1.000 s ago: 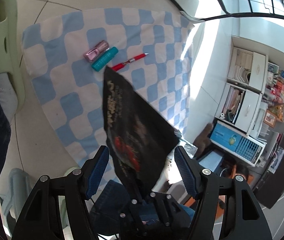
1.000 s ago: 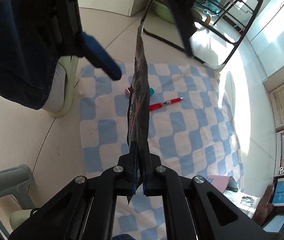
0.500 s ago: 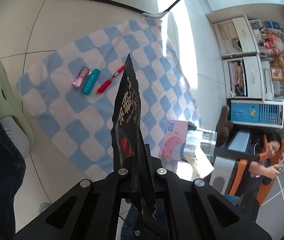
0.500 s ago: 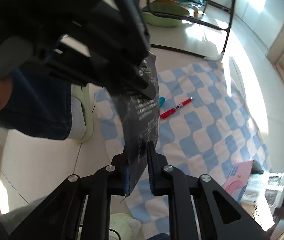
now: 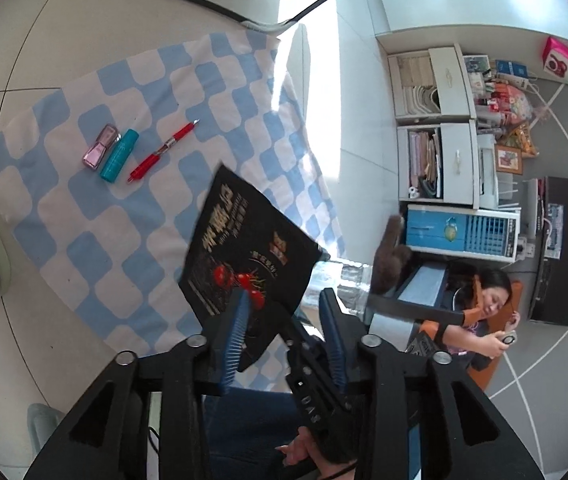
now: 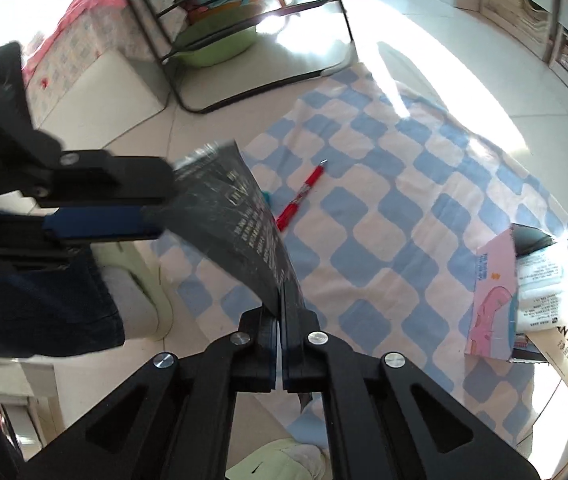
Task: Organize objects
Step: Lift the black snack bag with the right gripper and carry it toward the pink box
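Packet [image 6: 252, 232] (black, white lettering unreadable) in closed right jaws, left jaws opening.

Black packet [image 6: 252, 232] in right tool [image 6: 280, 332] (clamped)

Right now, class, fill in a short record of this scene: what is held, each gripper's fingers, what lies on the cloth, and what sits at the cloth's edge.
held item: black snack packet
right gripper: fingers shut on the packet's edge
left gripper: fingers opening, packet between them
surface: blue-and-white checked cloth on the floor
on cloth: pink bottle, teal tube, red pen, side by side
at cloth's edge: pink box
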### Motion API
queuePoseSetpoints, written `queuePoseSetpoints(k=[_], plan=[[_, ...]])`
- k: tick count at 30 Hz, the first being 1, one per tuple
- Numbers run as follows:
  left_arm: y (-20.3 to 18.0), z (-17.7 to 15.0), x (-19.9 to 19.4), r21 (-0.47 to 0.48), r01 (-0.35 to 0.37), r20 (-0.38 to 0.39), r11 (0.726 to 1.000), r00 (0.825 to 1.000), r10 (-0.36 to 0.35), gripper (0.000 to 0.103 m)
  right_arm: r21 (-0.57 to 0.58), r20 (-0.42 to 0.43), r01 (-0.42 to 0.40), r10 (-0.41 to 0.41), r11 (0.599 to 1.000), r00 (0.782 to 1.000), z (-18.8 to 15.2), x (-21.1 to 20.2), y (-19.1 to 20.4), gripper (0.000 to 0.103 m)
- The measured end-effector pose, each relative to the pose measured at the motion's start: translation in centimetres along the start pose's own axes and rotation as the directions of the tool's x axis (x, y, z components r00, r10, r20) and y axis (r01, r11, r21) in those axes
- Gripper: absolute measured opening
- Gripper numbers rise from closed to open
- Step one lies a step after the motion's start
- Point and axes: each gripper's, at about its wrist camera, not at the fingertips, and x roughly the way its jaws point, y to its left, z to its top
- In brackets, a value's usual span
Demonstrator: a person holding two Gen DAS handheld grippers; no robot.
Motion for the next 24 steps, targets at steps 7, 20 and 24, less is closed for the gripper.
queuePoseSetpoints(k=[7, 20, 24], plan=[[0.4, -0.6, -0.3, -0.058, -0.007, 0.032, 0.998, 0.999, 0.009, 0.045, 0.355, 0.173, 0.119, -0.191, 0.927, 0.966, 3.0, -8.2, -12.2, 0.0], [-1.8, 0.5, 3.8, -0.039, -0.051, -0.065, 0.998, 0.997, 0.049, 0.045, 0.308, -0.133, 0.152, -0.116, 0.939, 0.984, 3.1, -1.8, -16.1, 0.056], [-1.0, 0.5, 2.9, -0.067, -0.102, -0.066, 0.993, 0.993, 0.098, 0.058, 0.301, -0.243, 0.232, -0.16, 0.925, 0.957, 1.8, 1.3, -17.4, 0.059]])
